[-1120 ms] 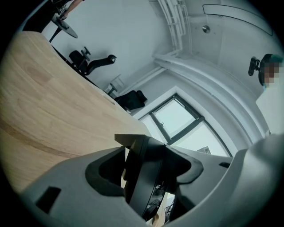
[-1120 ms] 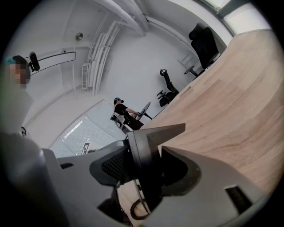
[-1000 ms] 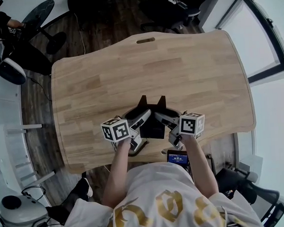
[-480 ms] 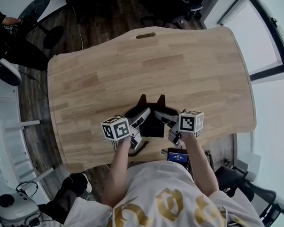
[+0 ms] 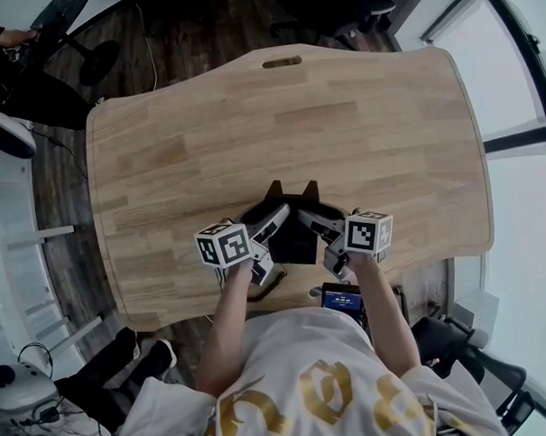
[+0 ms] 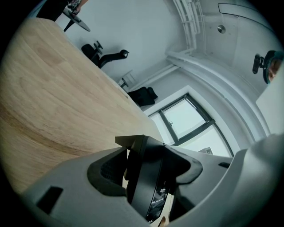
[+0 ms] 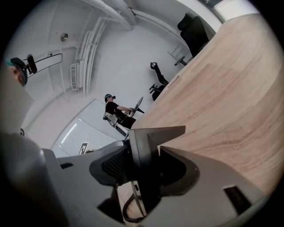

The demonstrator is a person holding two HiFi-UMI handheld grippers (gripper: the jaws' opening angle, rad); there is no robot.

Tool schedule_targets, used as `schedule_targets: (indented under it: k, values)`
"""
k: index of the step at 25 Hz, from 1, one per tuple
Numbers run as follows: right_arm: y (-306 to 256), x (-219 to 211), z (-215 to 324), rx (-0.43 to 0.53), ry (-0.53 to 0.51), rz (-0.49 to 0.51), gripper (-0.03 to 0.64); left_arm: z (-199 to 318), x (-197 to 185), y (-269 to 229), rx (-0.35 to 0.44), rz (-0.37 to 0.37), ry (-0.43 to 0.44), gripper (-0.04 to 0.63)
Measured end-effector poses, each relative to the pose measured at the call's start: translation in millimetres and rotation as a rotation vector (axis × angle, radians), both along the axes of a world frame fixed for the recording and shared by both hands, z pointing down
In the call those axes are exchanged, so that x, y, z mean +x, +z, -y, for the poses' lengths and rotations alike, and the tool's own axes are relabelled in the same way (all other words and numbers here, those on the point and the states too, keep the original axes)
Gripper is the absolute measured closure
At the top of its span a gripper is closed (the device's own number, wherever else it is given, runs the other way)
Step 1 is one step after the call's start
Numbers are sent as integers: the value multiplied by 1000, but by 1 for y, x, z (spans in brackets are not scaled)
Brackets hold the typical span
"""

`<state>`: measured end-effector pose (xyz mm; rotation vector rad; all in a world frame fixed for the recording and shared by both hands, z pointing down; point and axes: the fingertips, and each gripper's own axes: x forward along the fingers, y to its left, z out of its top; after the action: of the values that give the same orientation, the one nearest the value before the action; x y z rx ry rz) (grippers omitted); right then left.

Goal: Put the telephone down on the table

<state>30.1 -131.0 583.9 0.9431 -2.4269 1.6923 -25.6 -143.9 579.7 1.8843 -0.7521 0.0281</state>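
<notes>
The black telephone (image 5: 293,239) hangs over the near edge of the wooden table (image 5: 251,123), its two pointed feet aimed at the far side. My left gripper (image 5: 275,220) is shut on its left side and my right gripper (image 5: 309,220) on its right side. In the left gripper view the phone's dark edge (image 6: 143,177) fills the gap between the jaws of the left gripper (image 6: 148,165). The right gripper view shows the phone body (image 7: 141,155) and a coiled cord clamped in the right gripper (image 7: 144,170). Whether the phone touches the table is hidden.
A small device with a lit screen (image 5: 342,299) sits just below the table's near edge by my right arm. The table has a cable slot (image 5: 282,62) at its far edge. Chairs and a seated person (image 7: 113,108) are on the dark floor beyond; windows are to the right.
Both grippers have sunk a little toward the table with the telephone between them. Both grips look the same.
</notes>
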Motion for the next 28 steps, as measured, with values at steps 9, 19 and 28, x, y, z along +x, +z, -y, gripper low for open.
schedule_targets:
  k: [9,19,28]
  values:
    - [12,-2,10,-9,-1,-14,403,7,-4,13,-37,-3,-20,347]
    - [20,-2,16,-23,-1,3,403,9,-7,20,-62,-10,-30,360]
    - [26,0,17,-37,-4,65,403,10,-6,23,-53,-18,-36,370]
